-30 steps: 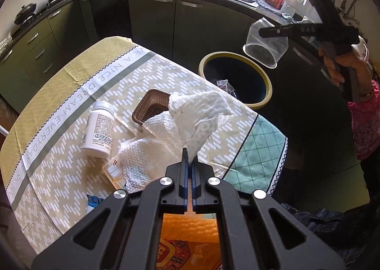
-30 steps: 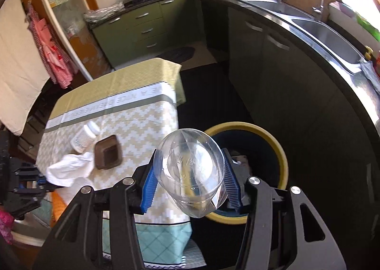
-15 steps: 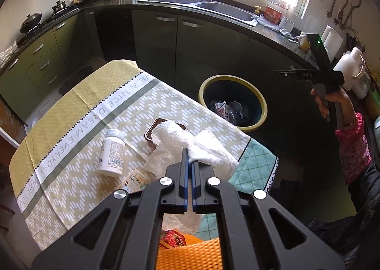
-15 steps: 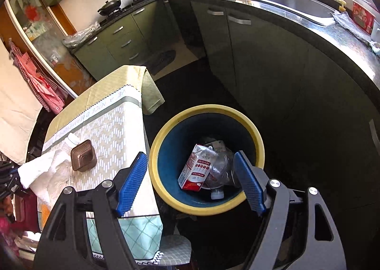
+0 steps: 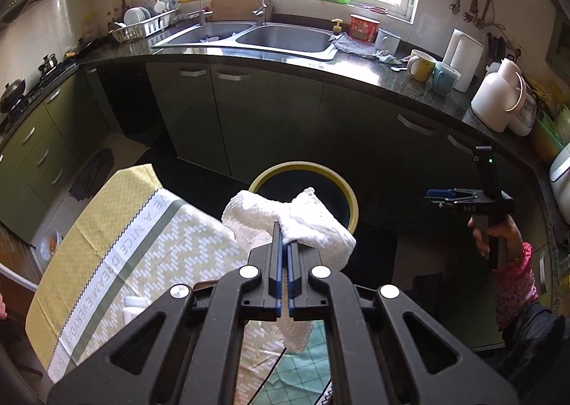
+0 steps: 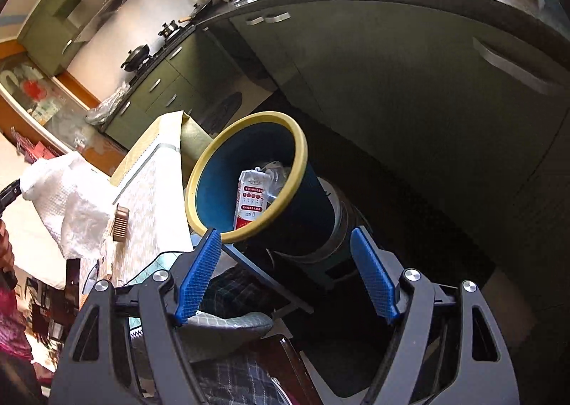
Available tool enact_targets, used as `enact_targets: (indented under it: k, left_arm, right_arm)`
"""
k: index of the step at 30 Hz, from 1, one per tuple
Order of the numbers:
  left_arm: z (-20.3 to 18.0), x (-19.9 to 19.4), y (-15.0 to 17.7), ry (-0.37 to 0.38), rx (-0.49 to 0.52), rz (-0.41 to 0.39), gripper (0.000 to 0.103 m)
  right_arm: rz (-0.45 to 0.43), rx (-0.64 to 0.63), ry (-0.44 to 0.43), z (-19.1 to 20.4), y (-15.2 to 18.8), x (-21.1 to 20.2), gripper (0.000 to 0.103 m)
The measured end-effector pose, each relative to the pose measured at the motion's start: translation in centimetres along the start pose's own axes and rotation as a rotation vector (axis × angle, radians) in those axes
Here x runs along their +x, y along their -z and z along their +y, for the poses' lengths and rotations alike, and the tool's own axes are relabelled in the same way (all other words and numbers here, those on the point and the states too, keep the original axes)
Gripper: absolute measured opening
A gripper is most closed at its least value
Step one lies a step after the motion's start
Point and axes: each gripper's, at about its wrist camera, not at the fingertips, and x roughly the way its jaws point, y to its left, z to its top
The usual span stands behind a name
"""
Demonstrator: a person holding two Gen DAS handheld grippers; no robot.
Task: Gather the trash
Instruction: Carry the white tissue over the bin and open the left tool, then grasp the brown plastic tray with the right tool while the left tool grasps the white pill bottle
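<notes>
Paper towel pinched in left claw, tablecloth reading "A NICE DREAM EVERYDAY" — right claw spread, empty.

A steel sink sits in the dark counter above green cabinets.

Crumpled white paper towel, quilted in texture, pinched in the middle between closed jaws and lifted clear of the table, two lobes flaring to either side, one end drooping below. Seen from the left wrist, overlapping the near rim of the bin. Round trash bin, yellow rim, dark blue inside, standing on the floor just beside the table's end edge. Inside, a red-and-white carton upright against the wall, crumpled clear plastic beside it.
</notes>
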Motion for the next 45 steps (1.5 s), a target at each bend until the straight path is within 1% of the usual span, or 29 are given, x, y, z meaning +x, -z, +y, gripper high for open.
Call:
enact_targets:
  k: [5,10,12,15,16,17,18,19,20,23,24,25,26,28,31,33,35,36,37,38,40,43,44,45]
  left_arm:
    - [-2.3,3.7,-4.5,0.020,0.024,0.001,0.002]
    - [-3.8,8.7,-7.4,0.045,0.019,0.021,0.002]
    - [-4.4,10.9,-8.2,0.037,0.016,0.037,0.002]
    - [-5.1,14.1,-8.7,-0.006,0.027,0.075,0.003]
    - [-5.4,15.1,-8.6,-0.027,0.044,0.087,0.014]
    - [-5.7,15.9,-8.5,-0.050,0.063,0.094,0.035]
    - [-6.0,16.6,-8.4,-0.070,0.080,0.097,0.047]
    - [-6.1,17.1,-8.2,-0.091,0.090,0.099,0.064]
    - [-6.1,17.4,-8.1,-0.102,0.094,0.096,0.067]
    - [-5.5,17.4,-7.9,-0.089,0.066,0.105,0.067]
    - [-5.2,17.1,-7.7,-0.088,0.058,0.110,0.067]
    - [-4.9,16.5,-7.5,-0.089,0.056,0.107,0.064]
    - [-4.6,15.8,-7.4,-0.088,0.054,0.101,0.058]
    - [-3.9,14.0,-6.9,-0.084,0.041,0.085,0.057]
    - [-2.7,9.9,-5.3,-0.061,0.005,0.032,0.058]
    - [-1.7,6.9,-3.8,-0.072,-0.019,-0.006,0.062]
    - [-0.3,3.7,-1.6,-0.078,-0.072,-0.039,0.065]
    - [0.5,2.2,-0.5,-0.090,-0.100,-0.054,0.066]
    - [1.3,0.5,0.8,-0.107,-0.132,-0.070,0.069]
    - [2.1,-1.1,2.2,-0.130,-0.168,-0.085,0.075]
    - [3.6,-4.1,5.1,-0.213,-0.238,-0.106,0.083]
    - [6.1,-7.7,9.5,-0.272,-0.351,-0.108,0.084]
    - [6.8,-8.5,11.0,-0.308,-0.384,-0.095,0.084]
    - [7.7,-9.3,12.4,-0.335,-0.415,-0.084,0.084]
  right_arm:
    - [-0.028,0.079,0.001,-4.0,1.7,-1.6,0.075]
    - [-0.034,0.141,0.008,-7.1,2.6,-2.0,0.075]
    - [-0.033,0.157,0.013,-7.8,2.9,-2.1,0.075]
    - [-0.030,0.161,0.015,-8.0,3.1,-2.2,0.075]
    - [-0.031,0.160,0.015,-8.2,3.2,-2.4,0.075]
    - [-0.033,0.158,0.012,-8.2,3.3,-2.5,0.075]
    - [-0.033,0.156,0.012,-8.3,3.4,-2.6,0.075]
    - [-0.034,0.152,0.012,-8.2,3.4,-2.7,0.075]
    - [-0.035,0.150,0.012,-8.2,3.4,-2.7,0.075]
    - [-0.030,0.139,0.023,-7.5,3.4,-2.5,0.075]
    - [-0.027,0.134,0.029,-7.5,3.3,-2.5,0.075]
    - [-0.025,0.131,0.031,-7.4,3.3,-2.5,0.075]
    - [-0.022,0.126,0.029,-7.2,3.3,-2.5,0.075]
    - [-0.018,0.110,0.026,-6.7,3.3,-2.4,0.075]
    - [-0.007,0.064,0.016,-5.2,3.1,-2.2,0.075]
    - [0.004,0.013,0.016,-3.7,2.8,-2.0,0.075]
    - [0.013,-0.050,0.023,-1.6,2.4,-1.7,0.076]
    - [0.020,-0.089,0.023,-0.3,2.2,-1.5,0.077]
    - [0.030,-0.130,0.019,1.1,2.0,-1.1,0.079]
    - [0.045,-0.174,0.009,2.7,1.8,-0.6,0.080]
    - [0.076,-0.253,-0.013,6.1,1.4,0.7,0.080]
    - [0.111,-0.369,-0.039,12.1,0.6,3.3,0.080]
    - [0.127,-0.405,-0.045,14.1,0.5,4.3,0.079]
    - [0.145,-0.441,-0.055,16.3,0.3,5.3,0.076]
